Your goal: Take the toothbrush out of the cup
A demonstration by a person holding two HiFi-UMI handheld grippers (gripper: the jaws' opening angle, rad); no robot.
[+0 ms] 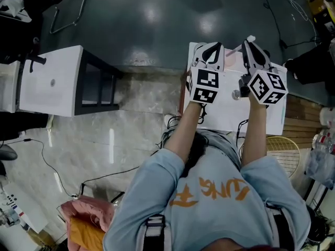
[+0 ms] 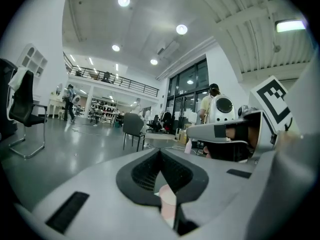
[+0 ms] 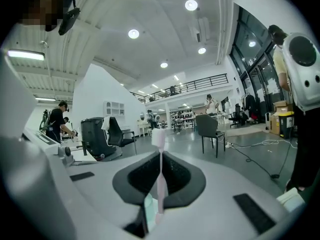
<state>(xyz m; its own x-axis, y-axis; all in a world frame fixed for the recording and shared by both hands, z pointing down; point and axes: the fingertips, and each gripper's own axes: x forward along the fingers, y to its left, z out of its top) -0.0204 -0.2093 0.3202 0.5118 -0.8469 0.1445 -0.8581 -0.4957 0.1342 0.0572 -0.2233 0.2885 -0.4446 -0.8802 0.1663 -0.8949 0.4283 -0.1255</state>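
the right gripper (image 3: 160, 153) is closed narrow on the toothbrush (image 3: 159, 179). the toothbrush is pinched low on its thin pink handle and stands upright out of the jaws, white brush head uppermost. it is held in the air above the counter (image 1: 225, 114), out of the cup as far as can be seen. it is judged to be light and stiff, with a smooth, slim handle that could swivel or slip in a two-sided pinch. a hold on the lower handle, well away from the bristles, is thought best. the left gripper (image 2: 161, 153) is closed on a pale pink thing taken to be the cup (image 2: 168, 201), seated deep between the jaws. a thin wall of that kind is expected to be light and to flex if squeezed hard. both grippers are held side by side above the counter, pointed away from the person. the right forearm (image 1: 255, 135) and left forearm (image 1: 183, 129) are stretched forward, nearly parallel.
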